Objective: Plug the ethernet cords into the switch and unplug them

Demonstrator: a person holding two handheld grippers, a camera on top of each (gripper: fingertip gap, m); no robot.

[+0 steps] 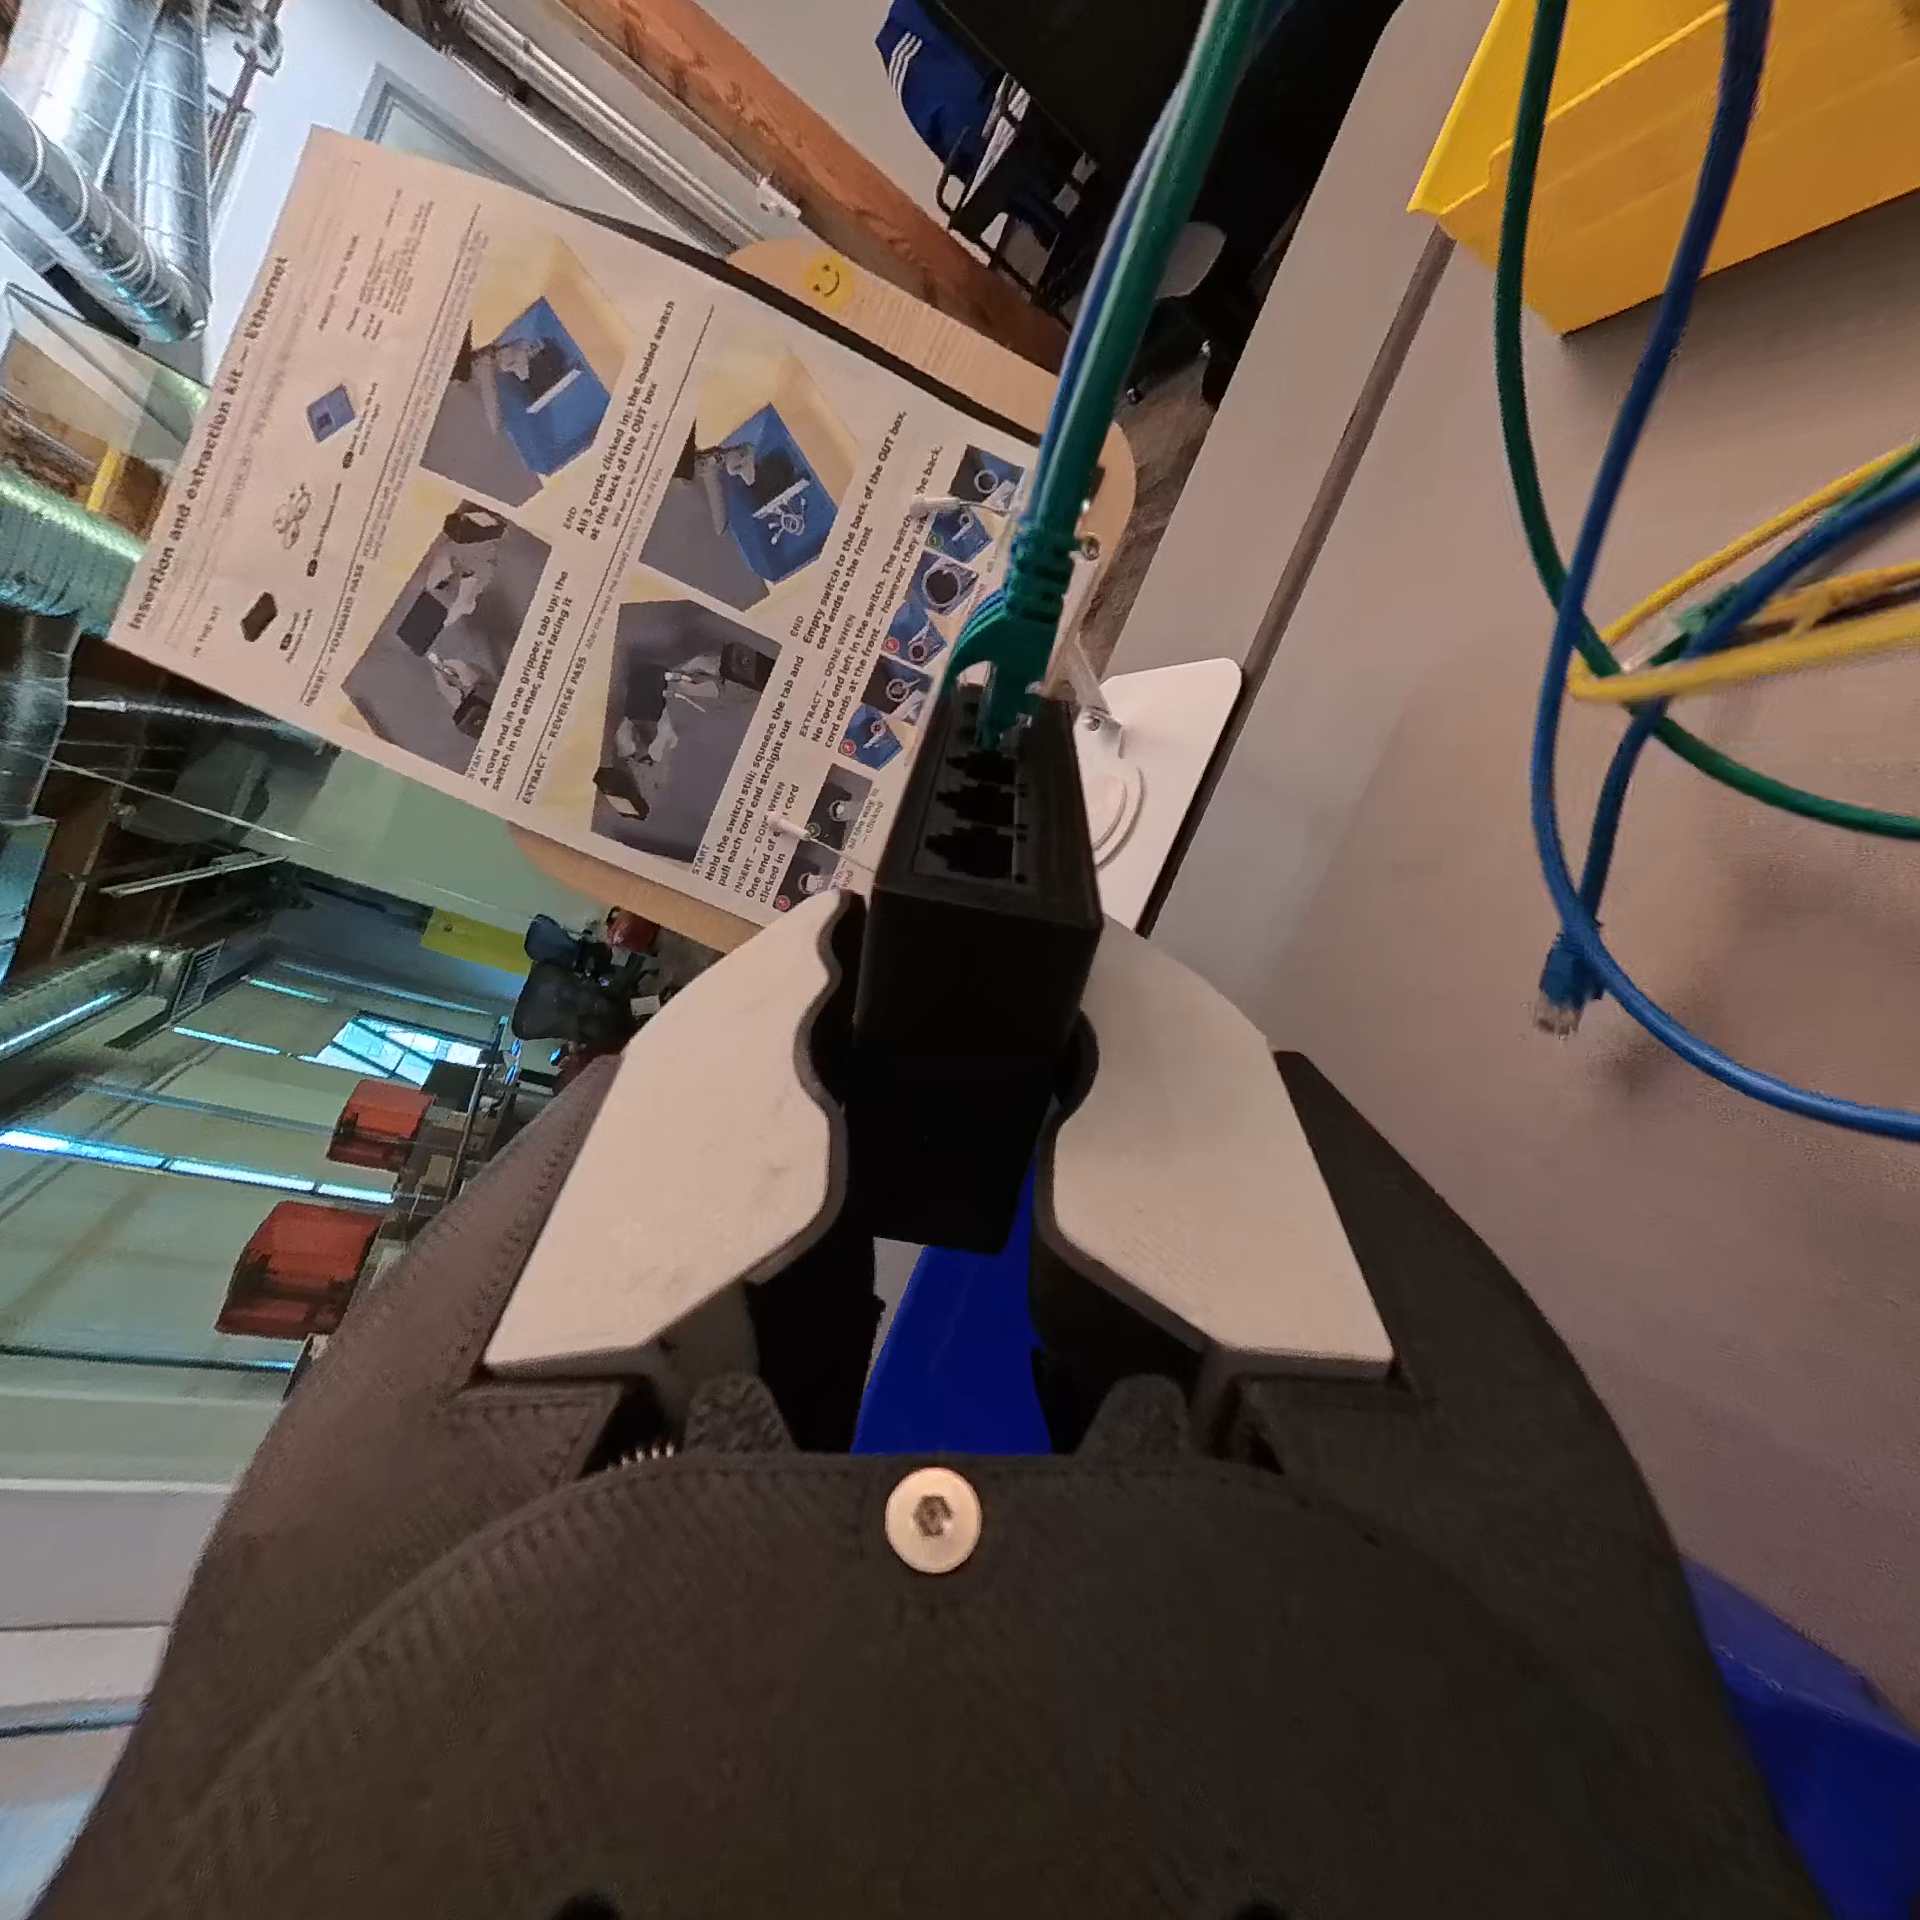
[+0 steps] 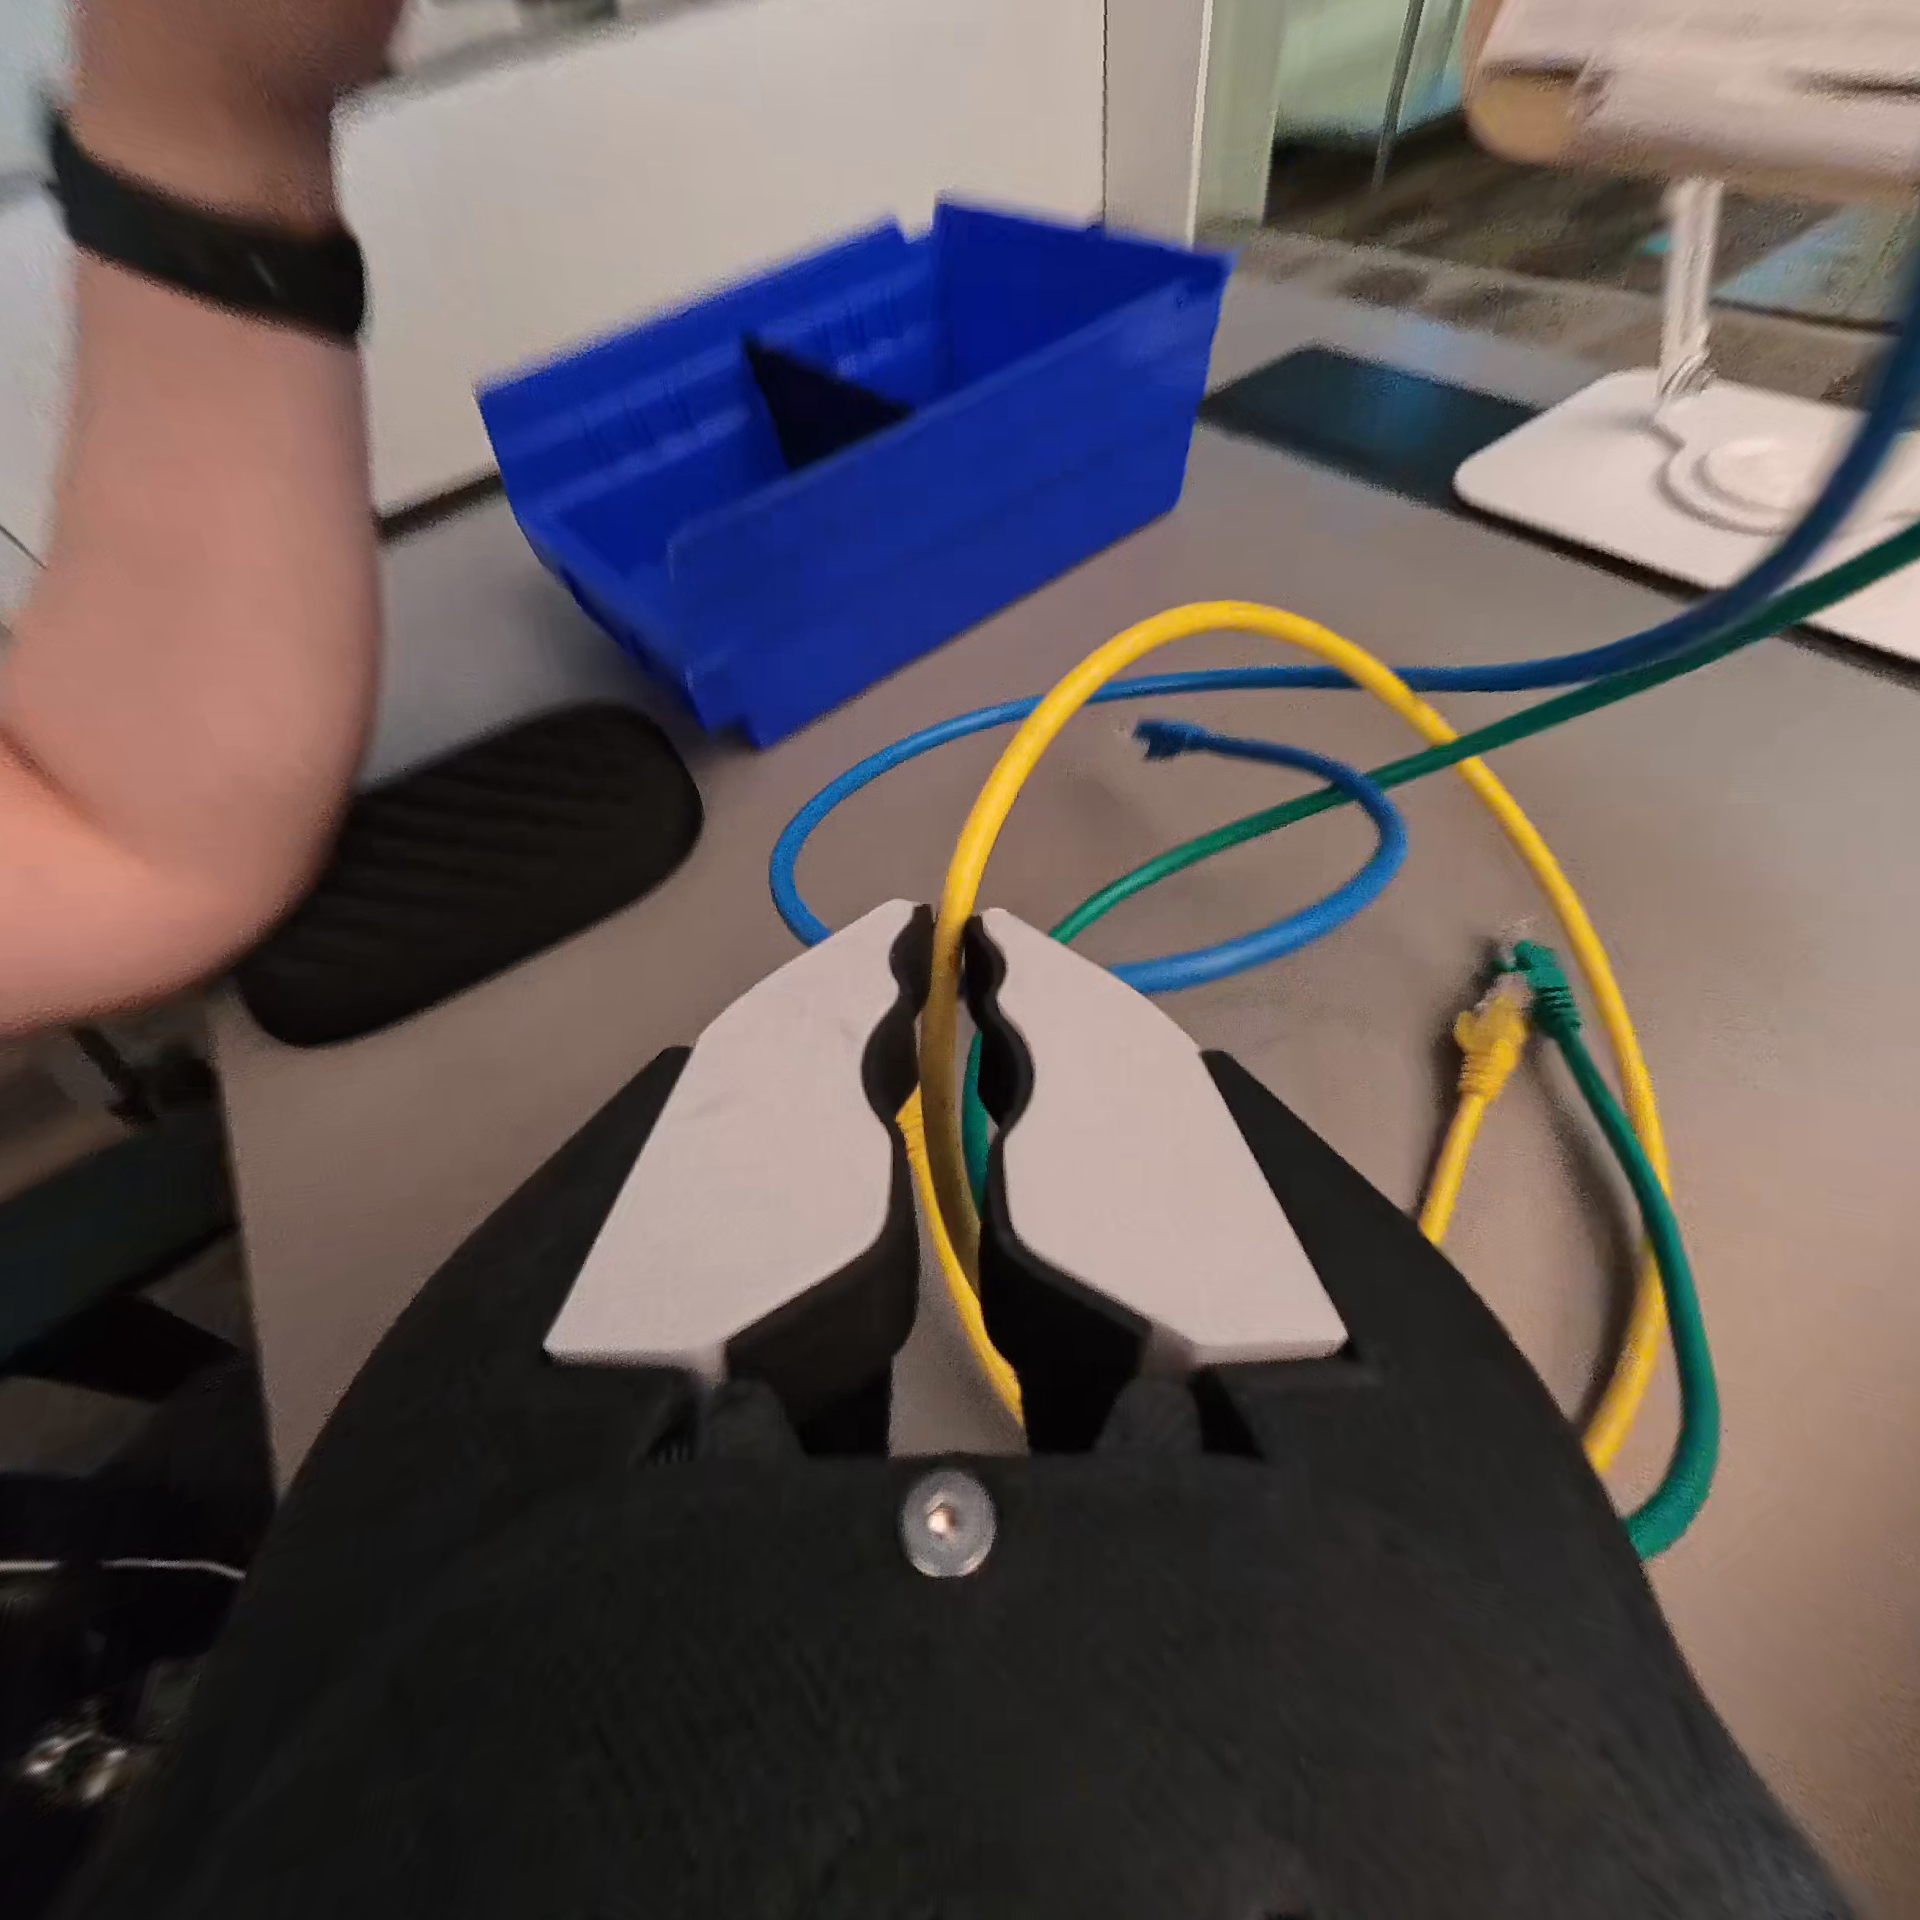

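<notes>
Left claw (image 1: 961,1039) clamped tight, rolled sideways; right claw (image 2: 948,935) nearly closed, angled downward

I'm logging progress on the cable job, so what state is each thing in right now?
Left gripper: shut on the switch.
Switch: held up, green cord plugged in, other visible ports empty.
Green cord: one end plugged in, the other loose on the table.
Right gripper: shut on the yellow cord.
Yellow cord: looped, visible plug loose.
Blue cord: visible plug loose.
Blue bin: nothing visible inside.
</notes>
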